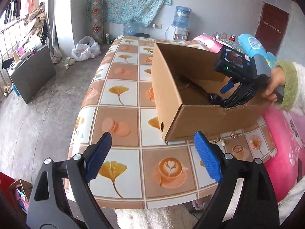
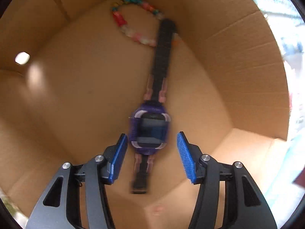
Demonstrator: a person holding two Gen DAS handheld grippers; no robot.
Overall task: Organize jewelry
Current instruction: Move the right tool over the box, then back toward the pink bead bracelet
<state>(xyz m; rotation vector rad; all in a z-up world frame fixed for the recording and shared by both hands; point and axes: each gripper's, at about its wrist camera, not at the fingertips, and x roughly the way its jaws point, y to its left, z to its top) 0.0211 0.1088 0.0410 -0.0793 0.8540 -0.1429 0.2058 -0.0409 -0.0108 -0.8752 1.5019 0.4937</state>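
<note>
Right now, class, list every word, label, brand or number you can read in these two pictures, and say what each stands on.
No text can be quoted with confidence.
Brown cardboard box: one printed line low on its near wall, too small to read.
Pink cushion: white characters, too distorted to read.
Blue water bottle: label too small.
Purple square-faced watch inside the box: screen blurred, nothing legible.
</note>
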